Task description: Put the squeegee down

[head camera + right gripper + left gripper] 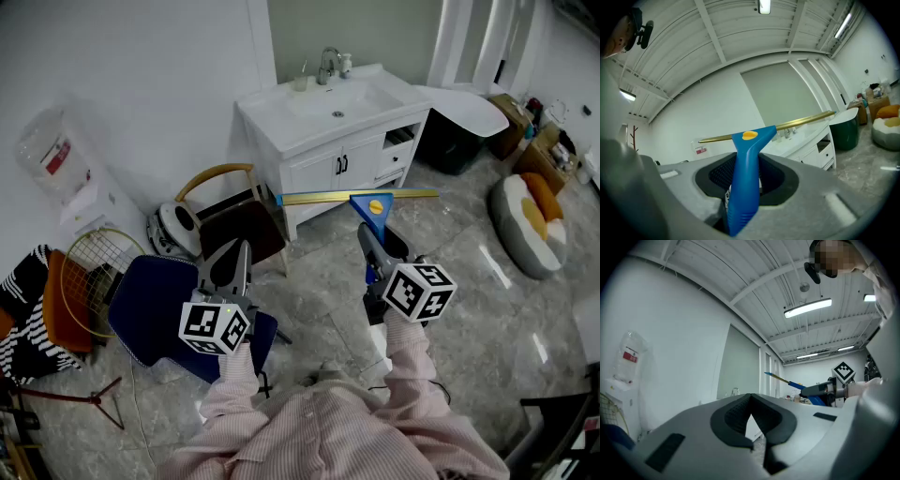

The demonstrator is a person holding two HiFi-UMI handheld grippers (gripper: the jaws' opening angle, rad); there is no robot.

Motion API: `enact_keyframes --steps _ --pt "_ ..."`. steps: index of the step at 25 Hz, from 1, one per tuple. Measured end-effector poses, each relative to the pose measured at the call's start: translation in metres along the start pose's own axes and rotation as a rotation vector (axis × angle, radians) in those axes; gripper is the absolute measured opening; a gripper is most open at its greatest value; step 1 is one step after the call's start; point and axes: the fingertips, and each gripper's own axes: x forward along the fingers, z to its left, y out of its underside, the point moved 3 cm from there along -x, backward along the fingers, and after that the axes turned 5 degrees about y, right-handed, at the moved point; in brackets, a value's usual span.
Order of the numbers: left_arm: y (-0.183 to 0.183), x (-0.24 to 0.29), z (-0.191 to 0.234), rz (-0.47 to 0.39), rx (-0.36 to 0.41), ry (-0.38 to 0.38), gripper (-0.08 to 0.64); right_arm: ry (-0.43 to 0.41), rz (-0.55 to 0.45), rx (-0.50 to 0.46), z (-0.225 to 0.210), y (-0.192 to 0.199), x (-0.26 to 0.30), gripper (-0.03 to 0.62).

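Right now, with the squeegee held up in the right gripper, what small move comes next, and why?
Probably move the right gripper forward and down toward the white vanity top. Its jaws clamp the squeegee by the blue handle, the brass-coloured blade hangs in the air touching nothing, and the countertop beside the basin looks like the nearest bare surface ahead.

Both sleeved arms reach forward. The left gripper [234,261] has its jaws together, empty. The right gripper [373,246] clamps the squeegee [377,207] handle.
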Motion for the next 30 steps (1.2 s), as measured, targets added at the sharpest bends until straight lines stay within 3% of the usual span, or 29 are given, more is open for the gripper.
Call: enact_keyframes --steps 16,30 --pt "0.019 0.041 -0.012 0.019 -0.009 -0.039 -0.002 -0.049 0.029 0.028 -0.042 -0.003 0.025 0.132" --pt "0.042 0.108 0.025 0.039 -0.042 -0.059 -0.002 -0.078 0.073 0.031 -0.079 -0.003 0.094 0.132"
